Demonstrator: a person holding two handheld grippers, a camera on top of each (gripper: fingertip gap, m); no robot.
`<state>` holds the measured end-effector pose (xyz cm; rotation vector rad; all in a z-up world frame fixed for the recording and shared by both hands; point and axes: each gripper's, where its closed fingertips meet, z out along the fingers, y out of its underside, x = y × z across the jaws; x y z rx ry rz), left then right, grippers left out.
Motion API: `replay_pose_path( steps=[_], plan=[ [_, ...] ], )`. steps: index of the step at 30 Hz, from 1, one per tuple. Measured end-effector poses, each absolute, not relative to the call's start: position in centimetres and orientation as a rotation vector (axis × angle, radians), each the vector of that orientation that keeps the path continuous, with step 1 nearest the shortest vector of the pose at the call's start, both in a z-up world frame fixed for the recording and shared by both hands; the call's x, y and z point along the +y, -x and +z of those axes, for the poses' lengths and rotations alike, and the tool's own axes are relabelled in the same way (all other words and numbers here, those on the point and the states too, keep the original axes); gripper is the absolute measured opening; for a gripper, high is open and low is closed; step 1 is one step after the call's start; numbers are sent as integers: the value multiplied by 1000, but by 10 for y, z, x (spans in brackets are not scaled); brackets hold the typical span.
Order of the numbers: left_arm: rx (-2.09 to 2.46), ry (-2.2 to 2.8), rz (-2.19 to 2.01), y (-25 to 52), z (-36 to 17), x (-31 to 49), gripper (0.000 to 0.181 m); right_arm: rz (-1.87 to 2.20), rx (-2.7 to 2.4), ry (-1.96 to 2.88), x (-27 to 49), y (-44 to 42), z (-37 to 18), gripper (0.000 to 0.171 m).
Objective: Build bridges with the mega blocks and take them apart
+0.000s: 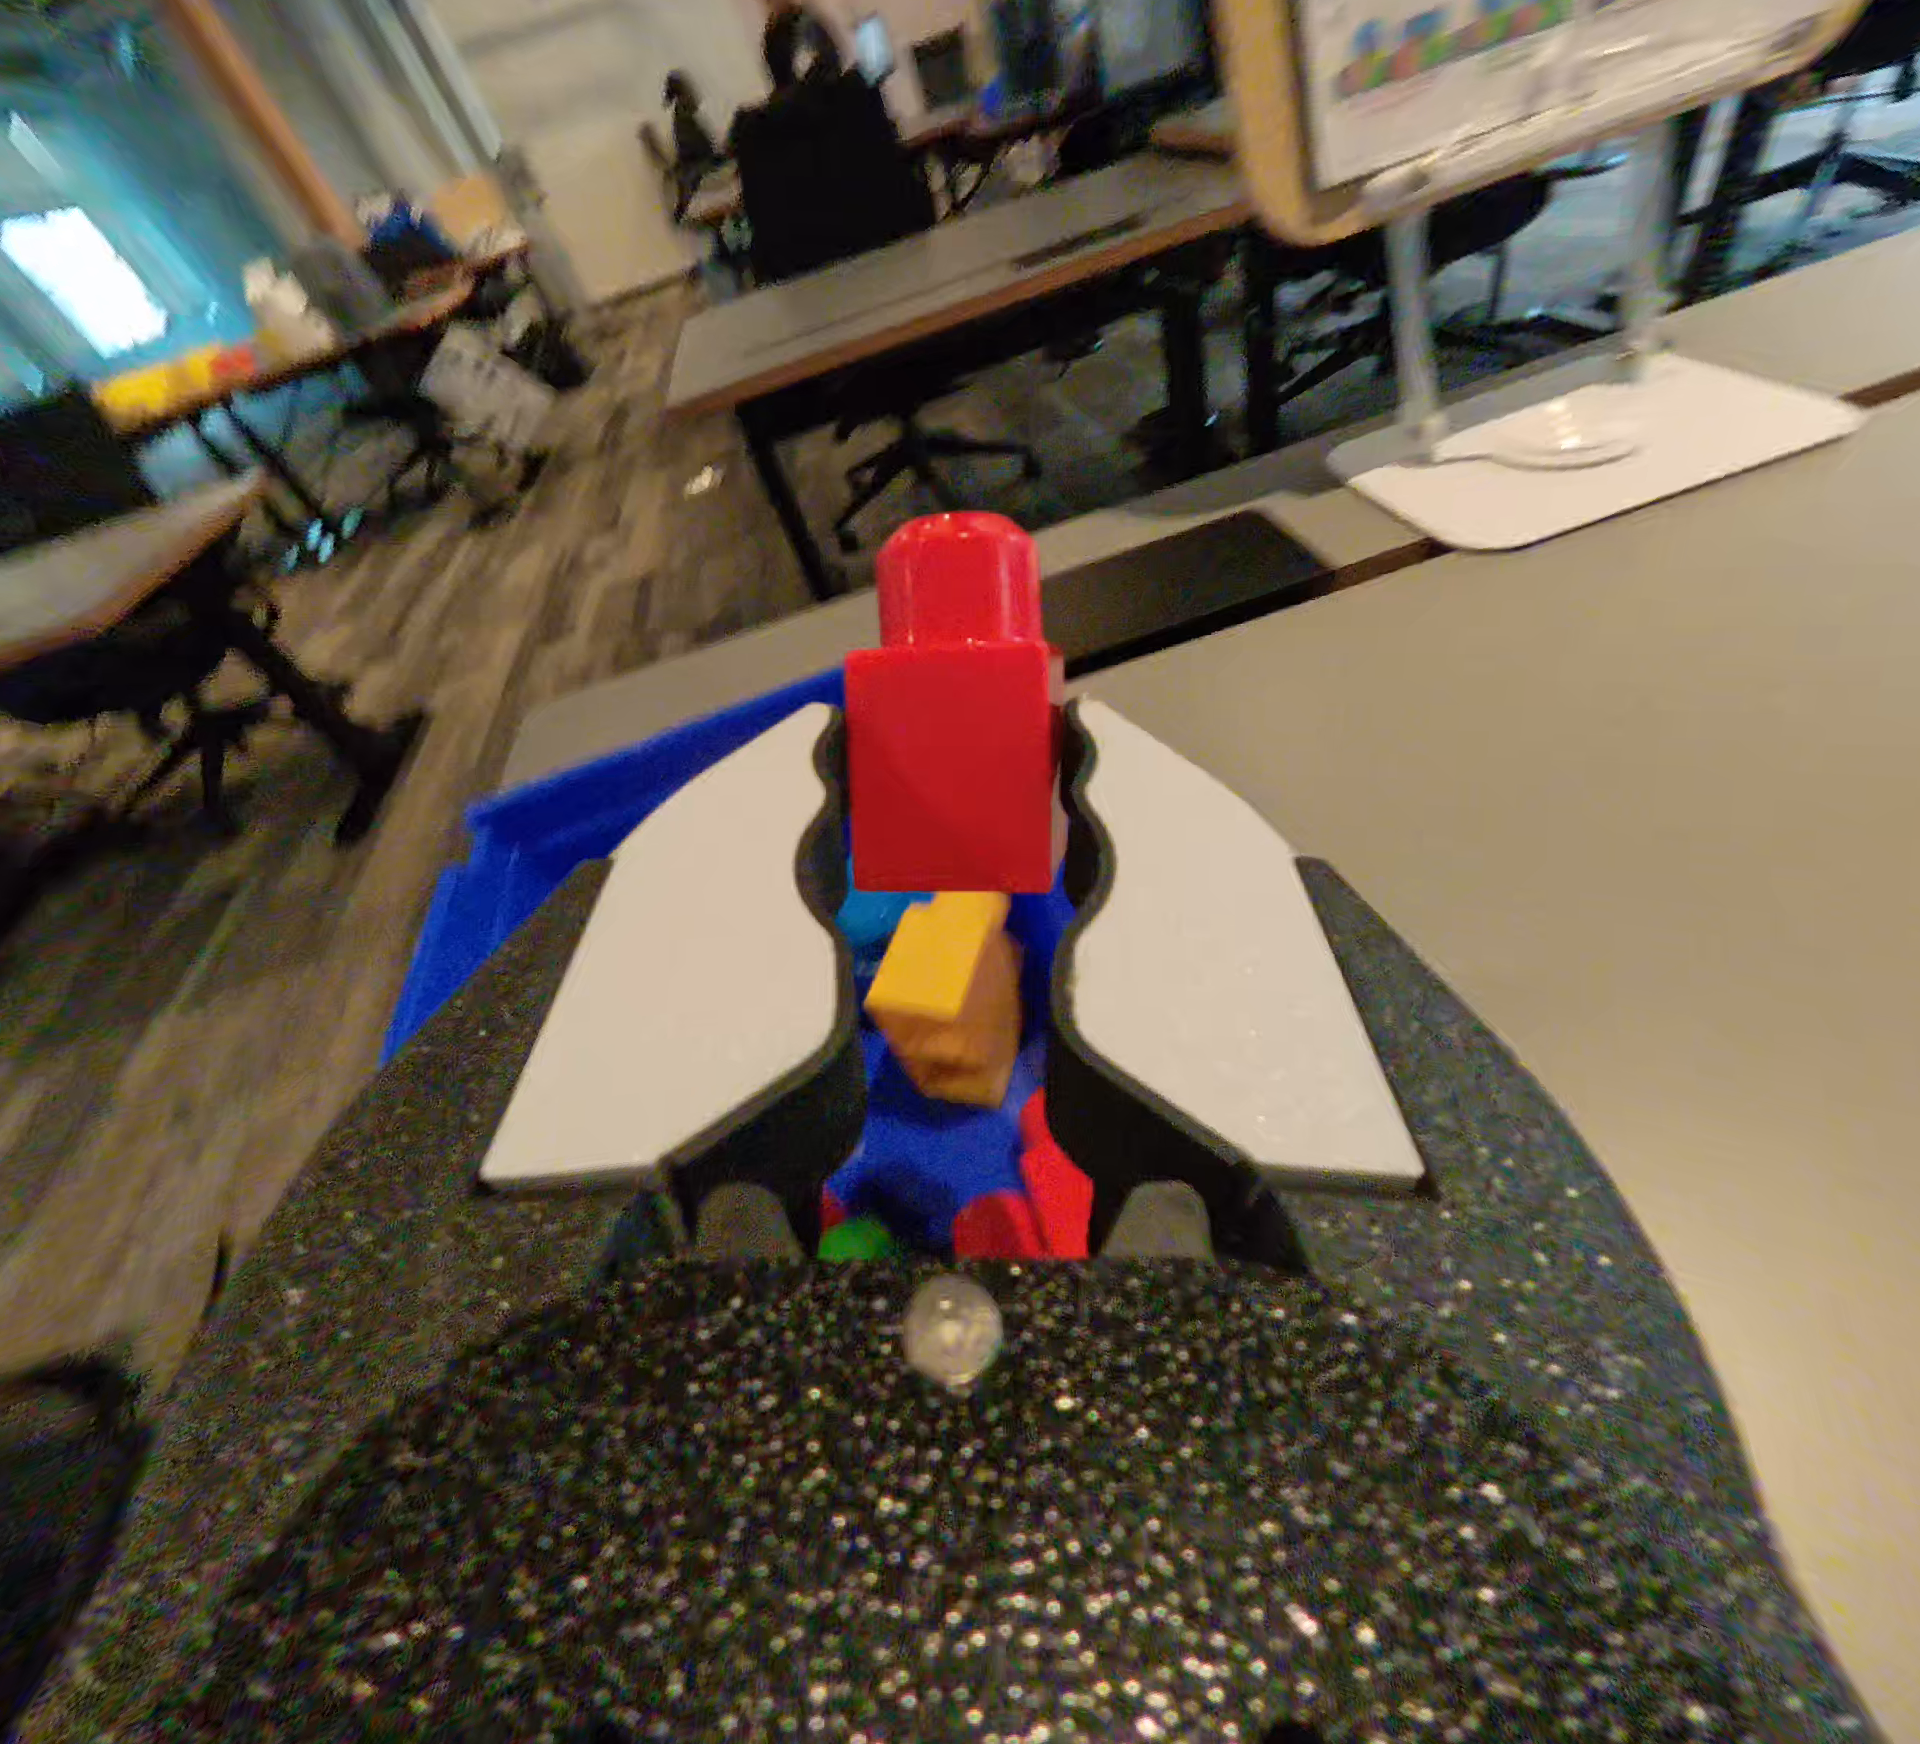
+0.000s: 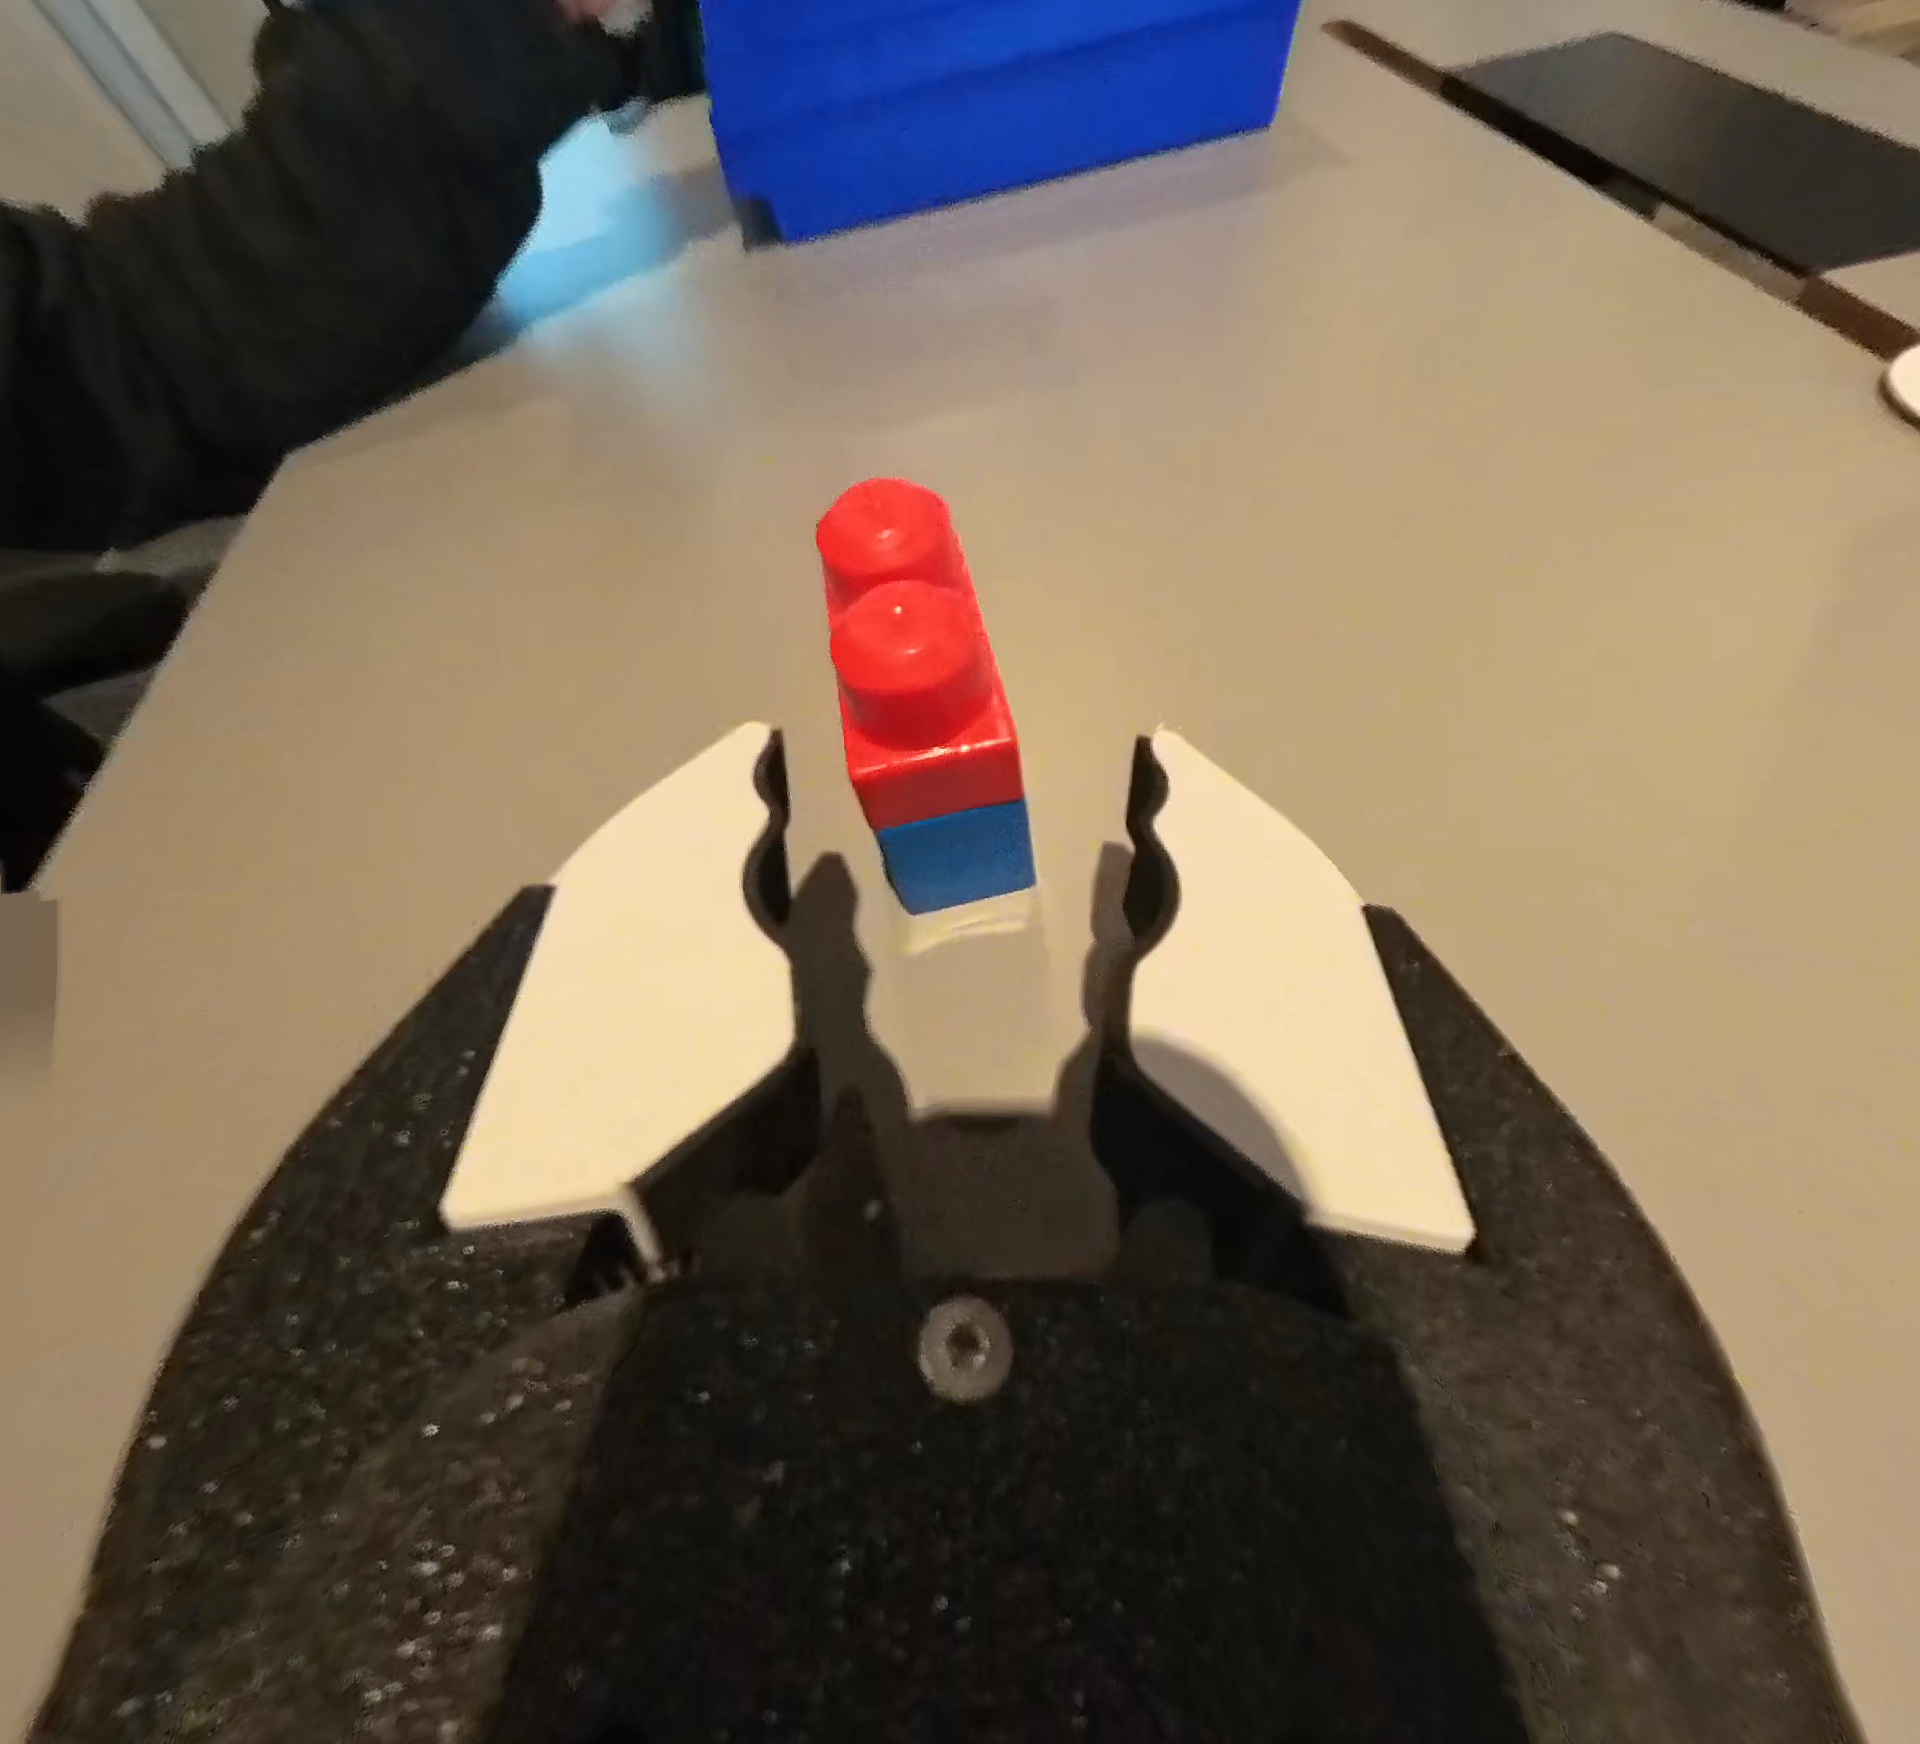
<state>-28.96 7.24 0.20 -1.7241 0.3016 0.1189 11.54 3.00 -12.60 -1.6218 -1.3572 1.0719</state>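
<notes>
Left gripper (image 1: 954, 785) fingers squeeze red block (image 1: 951, 759), held above blue bin (image 1: 582, 811) of blocks. Right gripper (image 2: 956, 795) fingers apart around red-on-blue stack (image 2: 930, 718) mid tabletop (image 2: 1455, 551). Bin at far edge.

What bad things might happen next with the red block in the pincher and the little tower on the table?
1. The left gripper pinches the red plastic one-stud block only at its fingertips, above the blue plastic bin of blocks; a slip would likely drop it back in.

2. The small tower, a red two-stud block on a blue block, stands narrow between the open right gripper fingers. A nudge might topple it.
</notes>
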Motion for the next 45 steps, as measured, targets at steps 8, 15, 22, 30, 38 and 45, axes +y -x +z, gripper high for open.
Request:
replay_pose_path(
  steps=[8, 15, 22, 30, 38, 45],
  plan=[
    [124, 2000, 103, 349, -72, 85, 38, 752, -1504, 1744, 24, -90, -159, 39],
    [168, 2087, 127, 348, -95, 89, 38, 585, -1228, 1507, 38, -124, -42, 38],
    [212, 2126, 153, 344, -101, 90, 38, 207, -450, 1687, 133, -384, 16, 38],
    [220, 2141, 154, 343, -103, 90, 38, 196, -160, 2060, 197, -477, -103, 39],
    [232, 2157, 156, 341, -106, 90, 38, 186, -249, 2307, 201, -459, -158, 40],
    [207, 2138, 152, 343, -102, 90, 38, 161, -199, 2306, 199, -467, -153, 65]
  ],
)
